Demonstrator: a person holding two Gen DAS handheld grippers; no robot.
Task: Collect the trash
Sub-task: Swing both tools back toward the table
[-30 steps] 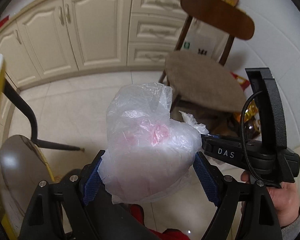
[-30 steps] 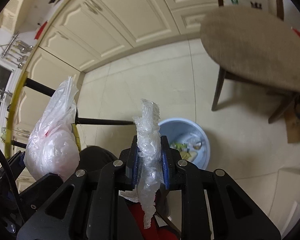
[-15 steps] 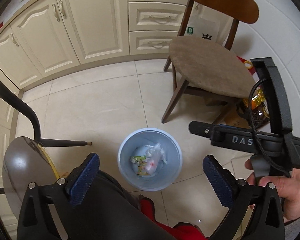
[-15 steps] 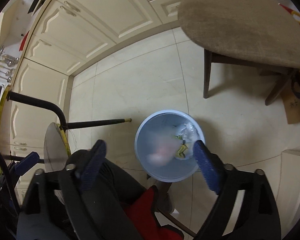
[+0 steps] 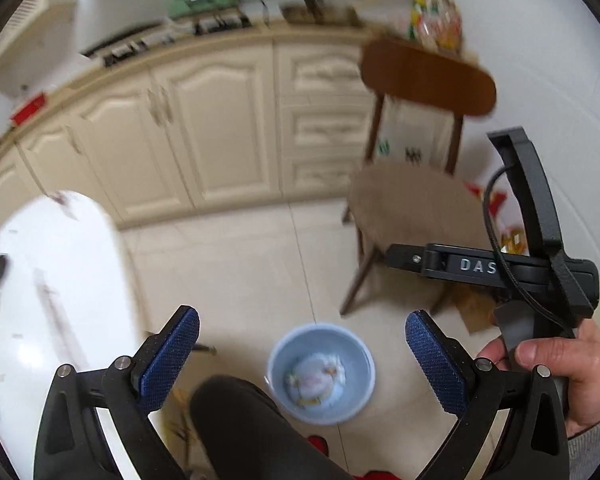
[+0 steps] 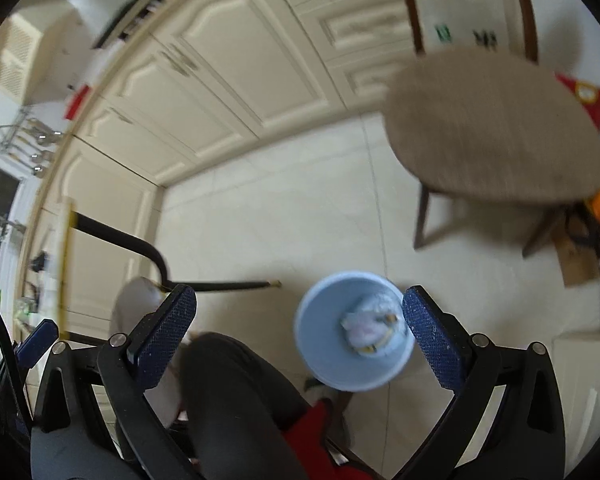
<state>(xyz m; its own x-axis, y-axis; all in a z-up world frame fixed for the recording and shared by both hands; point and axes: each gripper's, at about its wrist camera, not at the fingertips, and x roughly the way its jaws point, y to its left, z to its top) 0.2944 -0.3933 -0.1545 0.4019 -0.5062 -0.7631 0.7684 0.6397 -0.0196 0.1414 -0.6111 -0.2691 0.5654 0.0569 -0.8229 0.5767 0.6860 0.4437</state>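
I see one blue bin [image 5: 321, 374] on the tile floor [image 5: 244, 264], and the trash [image 5: 315, 374] sits inside it as one pale lump with small yellow bits. I count two grippers. My left gripper [image 5: 302, 364] has its two blue pads spread wide apart, with nothing between them. My right gripper [image 6: 299, 342] is opening its jaws wide, and nothing is held there either; the bin only shows through the gap, far below. In the left view one hand [image 5: 560, 368] holds the handle of the right gripper. There is one wooden chair [image 5: 416, 200] with a round brown seat, standing on the floor behind the bin and near the cream cabinets [image 5: 204, 128]. One white table [image 5: 48, 288] fills the left side of the left view, and its thin black leg [image 6: 228, 285] reaches across the floor toward the bin. My dark knee [image 6: 236, 392] pokes up between the pads and hides the near floor just beside the bin. Things on the counter are too blurry for me to name.
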